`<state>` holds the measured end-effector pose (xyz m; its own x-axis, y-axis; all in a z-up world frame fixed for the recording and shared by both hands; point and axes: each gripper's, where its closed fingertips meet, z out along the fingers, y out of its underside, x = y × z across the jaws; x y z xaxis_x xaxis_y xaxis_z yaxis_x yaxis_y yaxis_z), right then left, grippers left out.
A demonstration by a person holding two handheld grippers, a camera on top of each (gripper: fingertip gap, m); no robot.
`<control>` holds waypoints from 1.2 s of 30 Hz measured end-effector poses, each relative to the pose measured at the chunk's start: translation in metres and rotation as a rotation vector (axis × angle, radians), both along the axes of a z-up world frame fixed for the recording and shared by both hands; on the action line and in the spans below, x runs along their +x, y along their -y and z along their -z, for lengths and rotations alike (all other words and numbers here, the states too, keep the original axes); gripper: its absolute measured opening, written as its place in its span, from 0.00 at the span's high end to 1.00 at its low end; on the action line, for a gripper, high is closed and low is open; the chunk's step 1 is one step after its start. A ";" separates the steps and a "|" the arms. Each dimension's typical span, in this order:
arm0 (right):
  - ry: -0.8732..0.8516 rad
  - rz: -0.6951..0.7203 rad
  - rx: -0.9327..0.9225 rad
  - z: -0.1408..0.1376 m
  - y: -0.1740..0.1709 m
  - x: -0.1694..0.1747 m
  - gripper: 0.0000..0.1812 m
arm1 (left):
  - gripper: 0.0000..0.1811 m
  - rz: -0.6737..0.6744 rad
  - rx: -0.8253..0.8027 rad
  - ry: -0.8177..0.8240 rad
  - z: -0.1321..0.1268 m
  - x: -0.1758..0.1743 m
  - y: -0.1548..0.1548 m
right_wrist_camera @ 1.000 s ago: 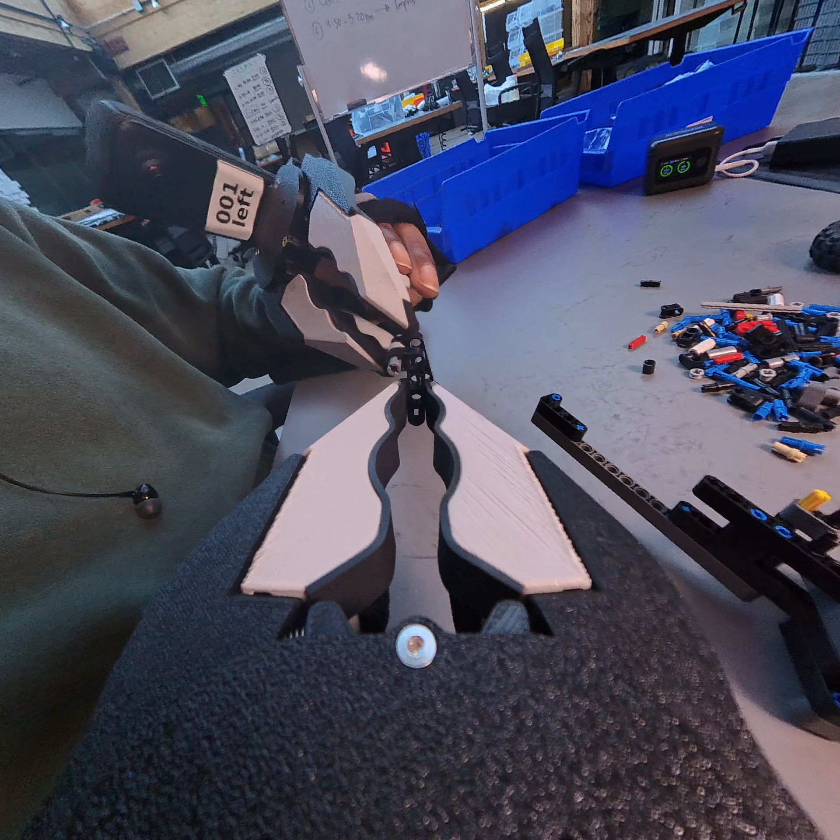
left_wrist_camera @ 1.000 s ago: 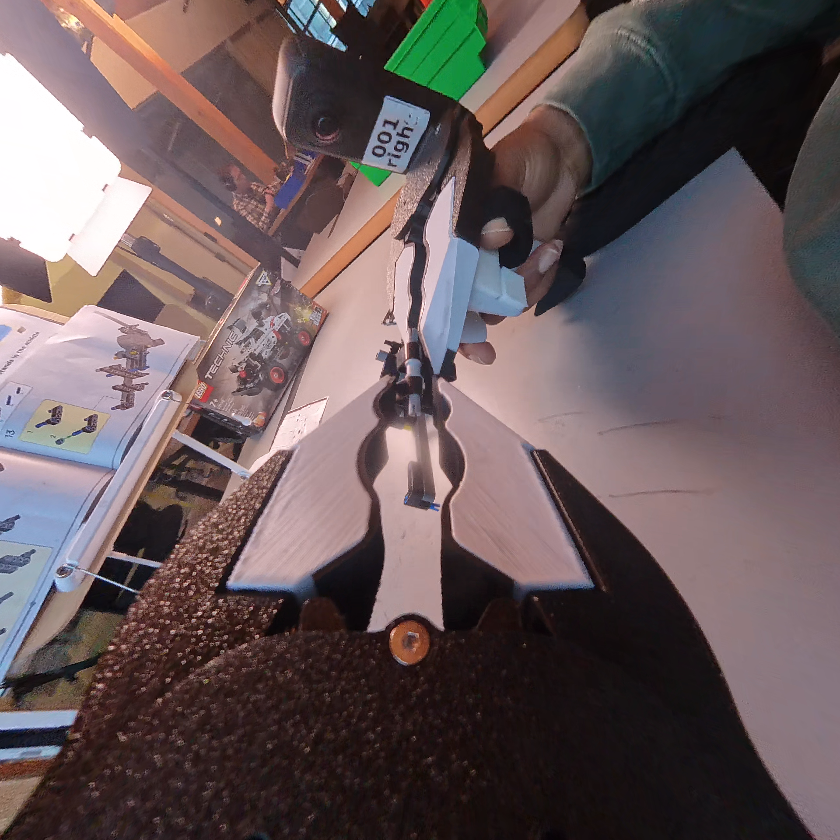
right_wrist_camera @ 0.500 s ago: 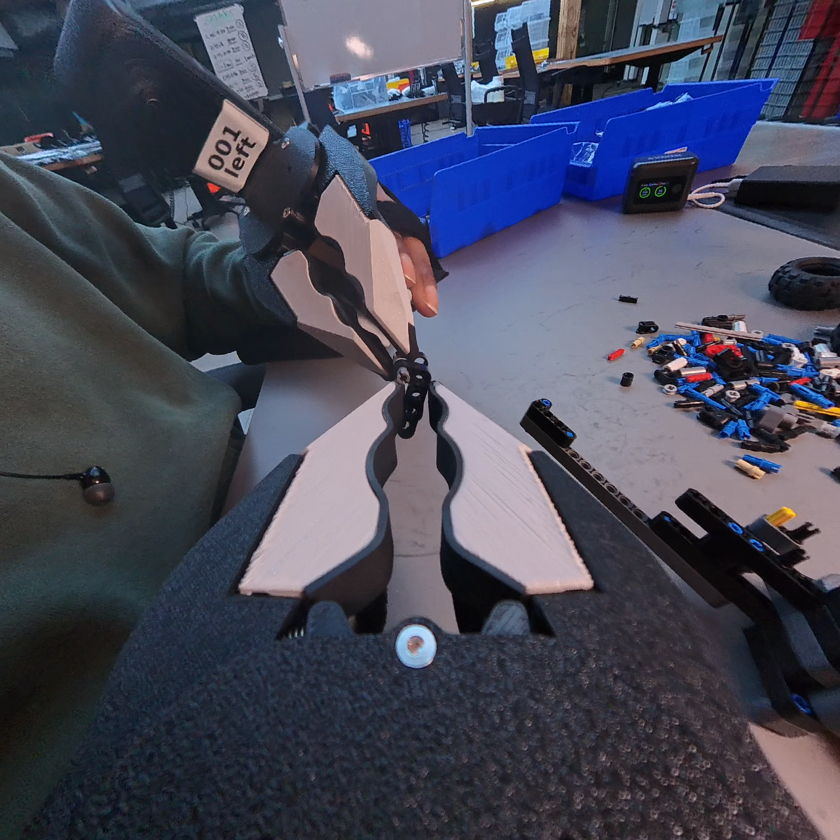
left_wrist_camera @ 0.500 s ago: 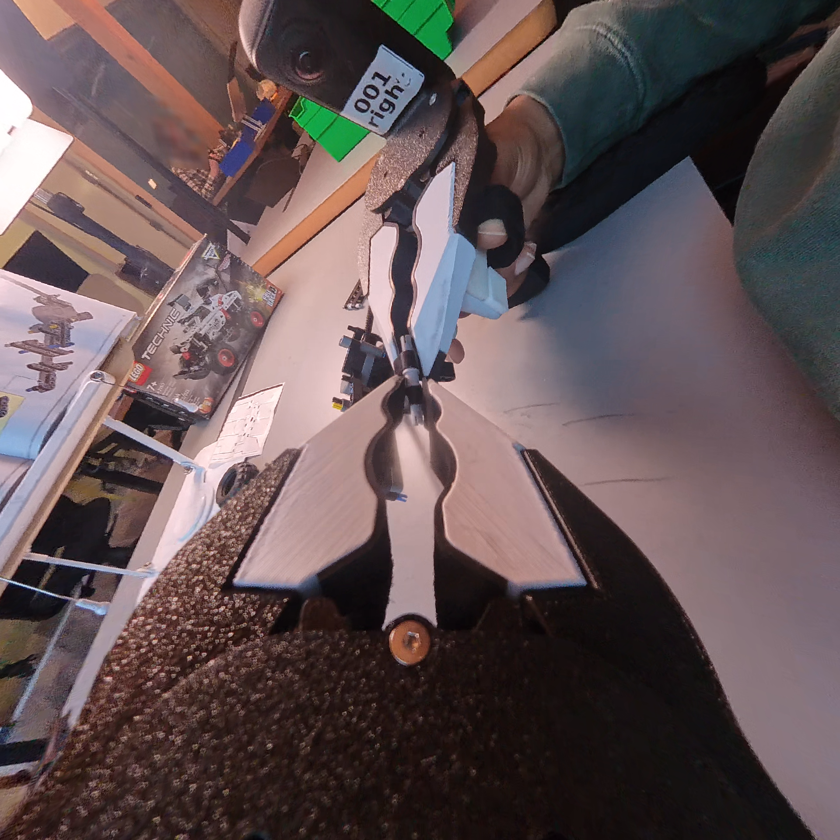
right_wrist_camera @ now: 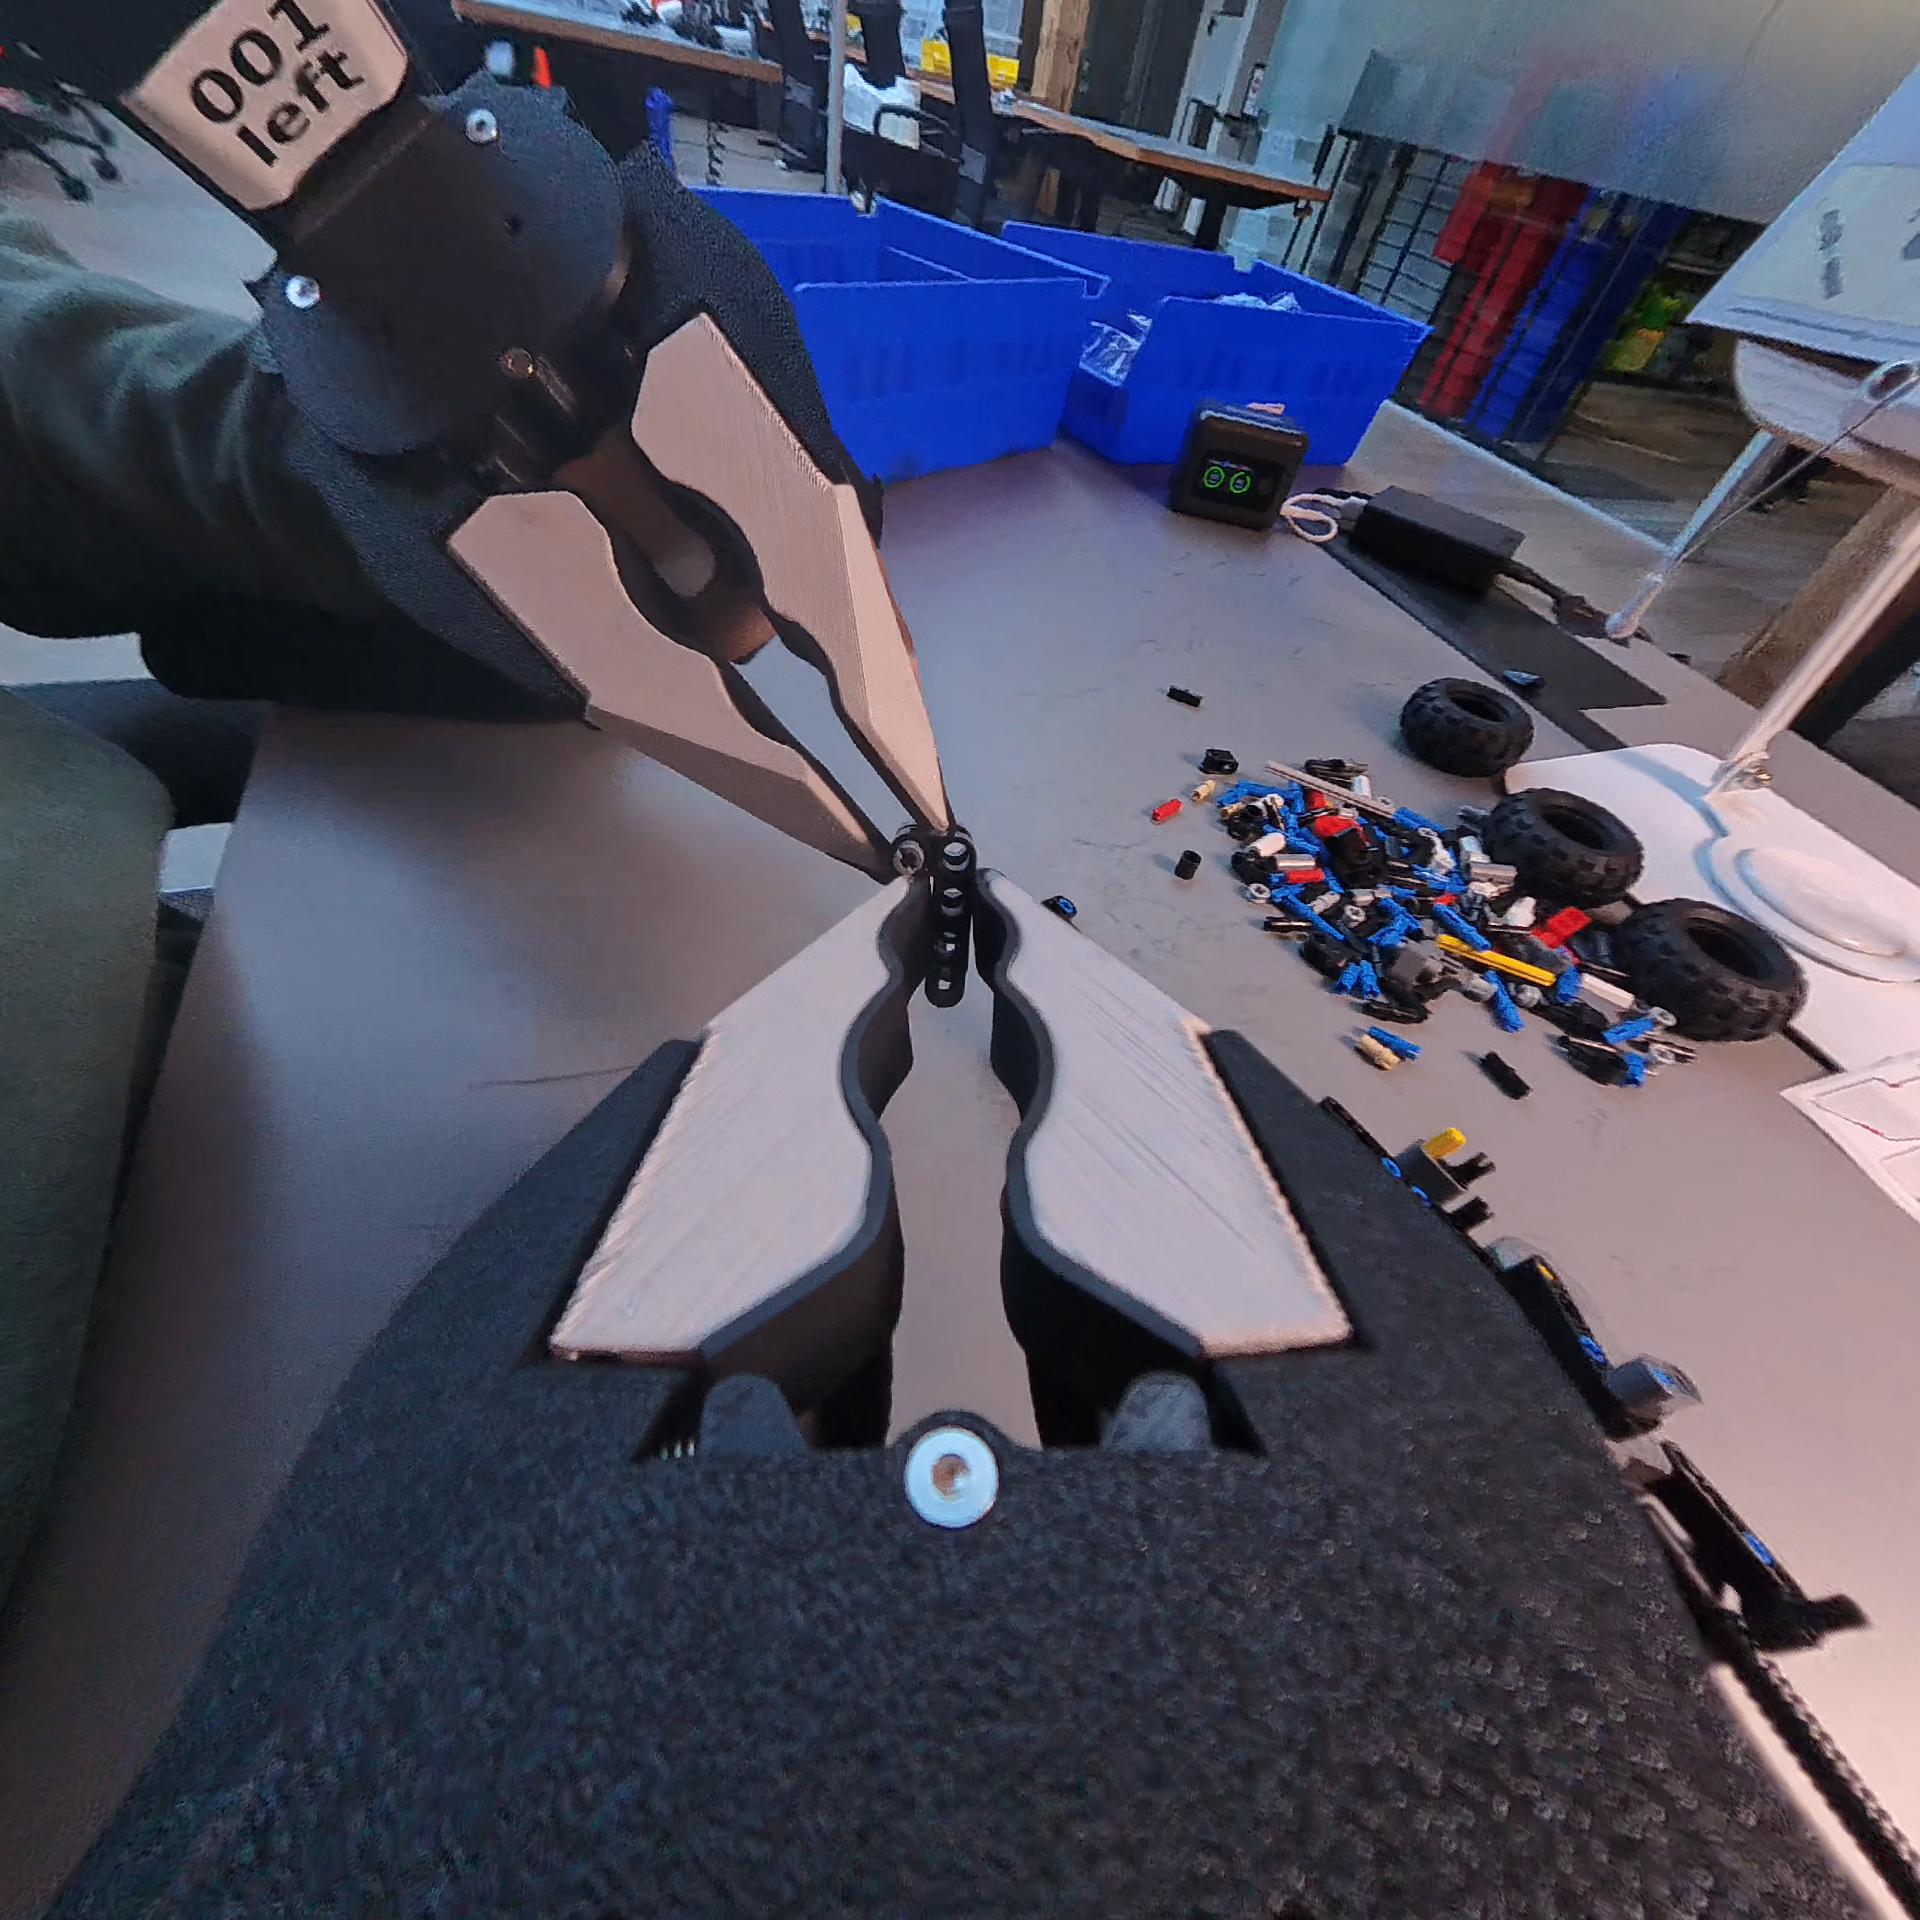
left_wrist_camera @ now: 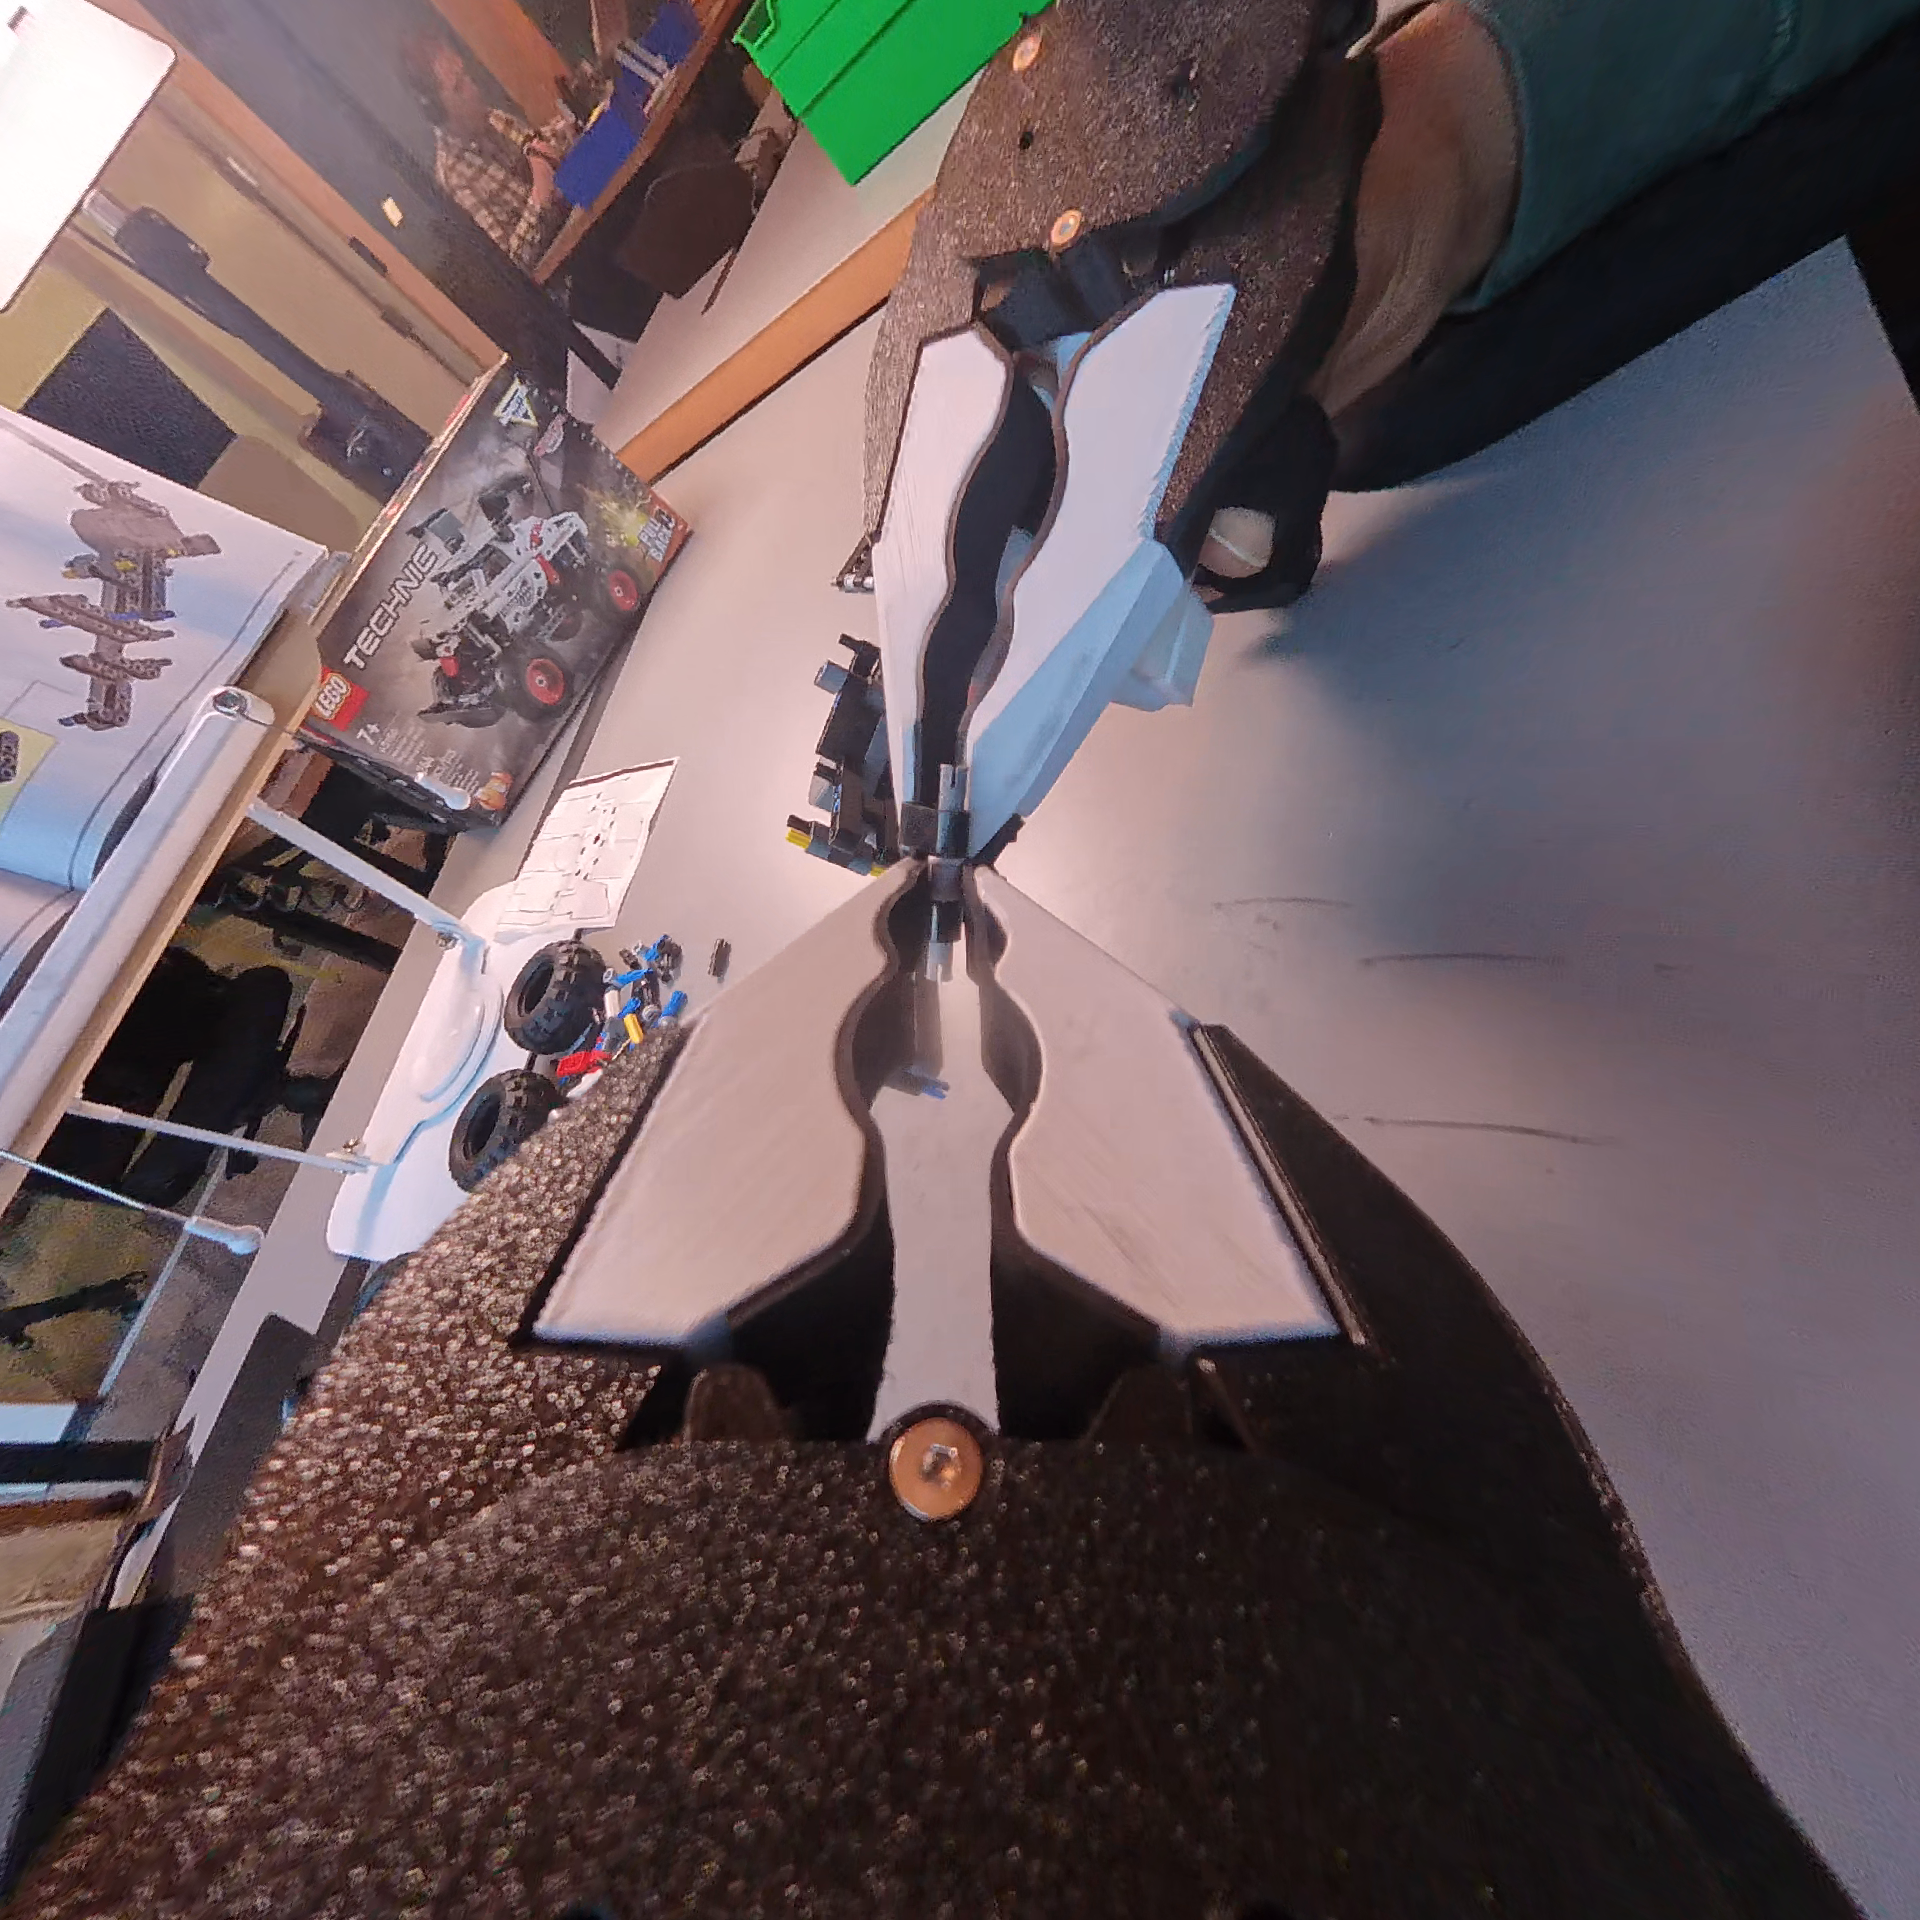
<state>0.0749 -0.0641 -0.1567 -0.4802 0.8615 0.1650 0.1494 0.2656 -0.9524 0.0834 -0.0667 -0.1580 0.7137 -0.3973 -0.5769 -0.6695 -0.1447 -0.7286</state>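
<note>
My right gripper (right_wrist_camera: pixel 948 891) is shut on a short black beam with holes (right_wrist_camera: pixel 945 935), held upright above the grey table (right_wrist_camera: pixel 520 935). My left gripper (left_wrist_camera: pixel 940 885) is shut on a slim grey and black pin part (left_wrist_camera: pixel 938 935) with a blue bit at its near end. The two grippers meet tip to tip, and the pin part touches the top end of the beam. The left gripper (right_wrist_camera: pixel 920 844) comes in from the upper left in the right wrist view. The right gripper (left_wrist_camera: pixel 940 816) comes down from above in the left wrist view.
A pile of small loose parts (right_wrist_camera: pixel 1434 914) and three black tyres (right_wrist_camera: pixel 1564 847) lie to the right. A black chassis assembly (right_wrist_camera: pixel 1558 1309) lies at the near right. Blue bins (right_wrist_camera: pixel 935 364) stand behind. A kit box (left_wrist_camera: pixel 499 644), a booklet on a stand (left_wrist_camera: pixel 104 623) and a paper sheet (left_wrist_camera: pixel 592 852) are at the left.
Both grippers have turned and moved while staying joined at the tips and shut. The right gripper now stands closer and steeper in the left wrist view. The parts pile and tyres have come into that view.
</note>
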 end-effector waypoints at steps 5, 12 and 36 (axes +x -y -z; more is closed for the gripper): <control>0.007 0.070 0.048 0.004 -0.007 -0.005 0.97 | 0.98 -0.078 -0.018 -0.068 0.006 -0.007 -0.006; -0.079 0.085 0.024 -0.019 -0.022 0.005 0.97 | 0.98 -0.133 -0.118 -0.012 0.025 -0.030 0.003; -0.009 -0.212 -0.468 -0.042 0.009 0.022 0.96 | 0.90 0.159 -0.196 0.636 -0.018 0.011 0.013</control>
<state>0.0966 -0.0727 -0.1146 -0.6528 0.7278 -0.2103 0.1299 -0.1660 -0.9775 0.0943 -0.0793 -0.1396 0.8144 -0.5797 0.0284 -0.1443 -0.2496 -0.9575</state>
